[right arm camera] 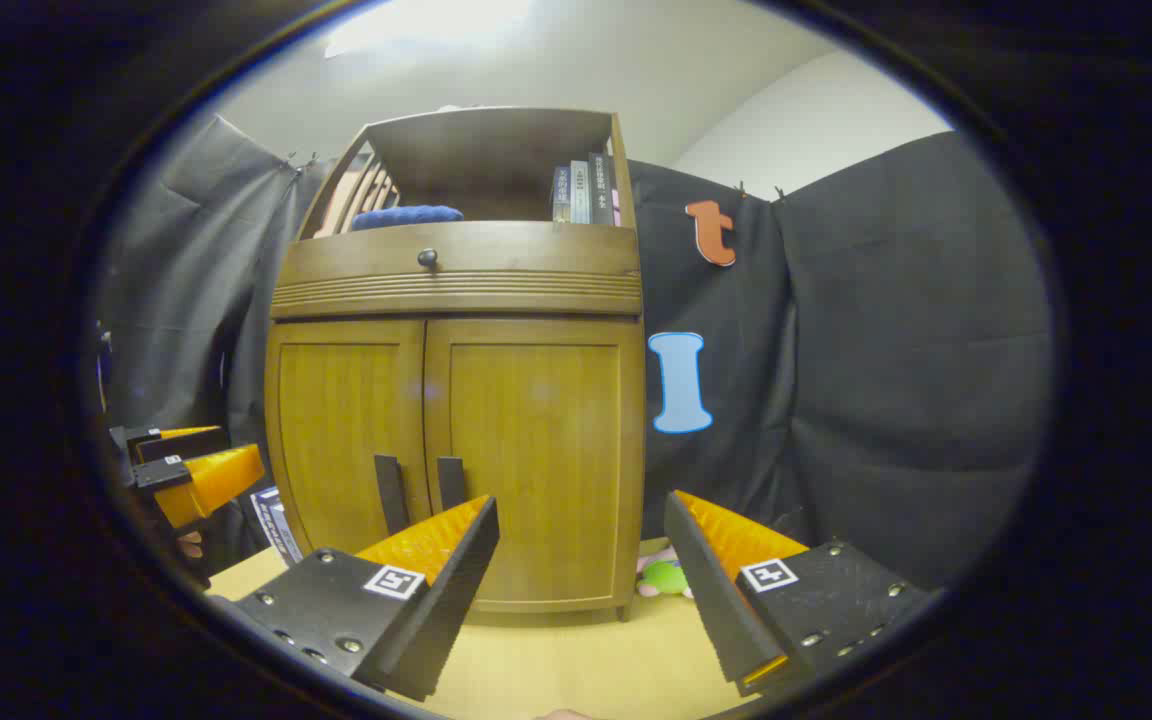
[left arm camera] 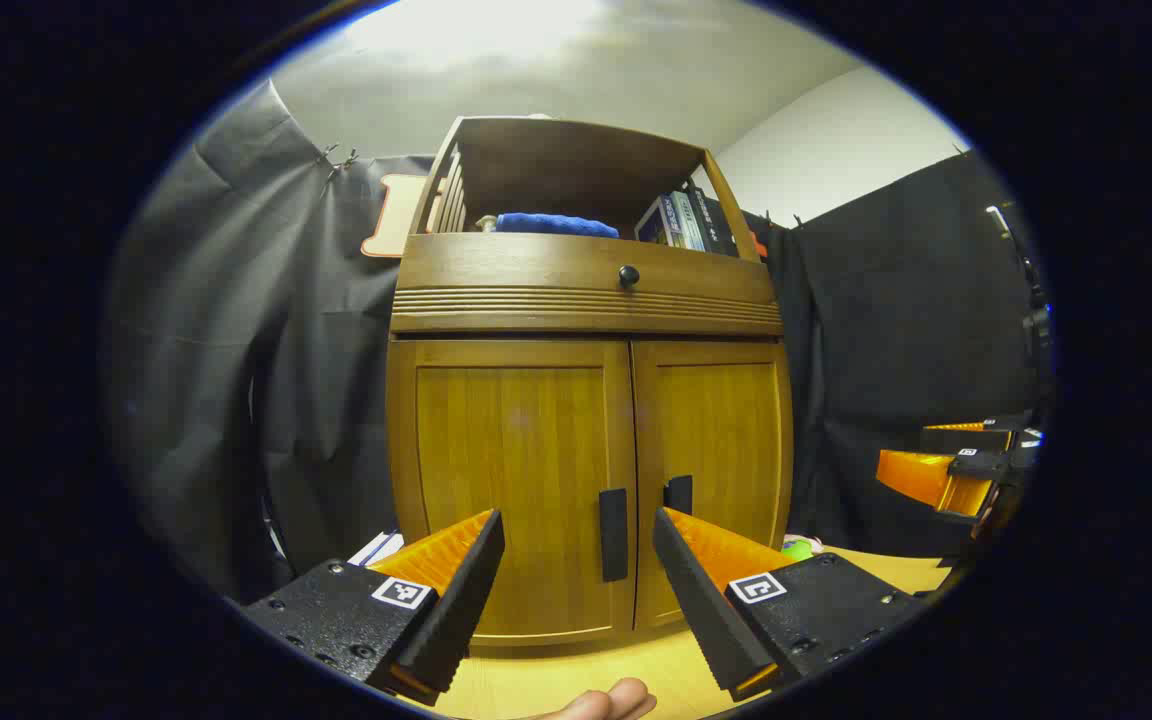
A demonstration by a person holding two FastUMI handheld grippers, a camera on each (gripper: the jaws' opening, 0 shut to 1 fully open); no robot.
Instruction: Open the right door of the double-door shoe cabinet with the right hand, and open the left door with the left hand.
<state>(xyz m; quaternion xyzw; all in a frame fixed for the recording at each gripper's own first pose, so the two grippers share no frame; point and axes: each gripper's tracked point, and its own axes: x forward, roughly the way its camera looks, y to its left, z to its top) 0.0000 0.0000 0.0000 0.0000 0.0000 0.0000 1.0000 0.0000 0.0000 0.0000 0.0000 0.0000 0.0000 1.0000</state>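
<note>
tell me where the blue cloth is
The blue cloth lies on the cabinet's open top shelf, left of the books, above the drawer knob.

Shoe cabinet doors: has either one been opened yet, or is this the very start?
Nothing looks done: the right door and left door are both shut flush. In hand, both tools are open and apart from the cabinet, the left tool pointing near the left handle, the right tool to the right of the right handle. Both openings remain.

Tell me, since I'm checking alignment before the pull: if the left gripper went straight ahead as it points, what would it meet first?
Probably the left door's black handle, which sits between the open fingers of the left gripper, just left of the door seam. Depth is hard to judge.
</note>
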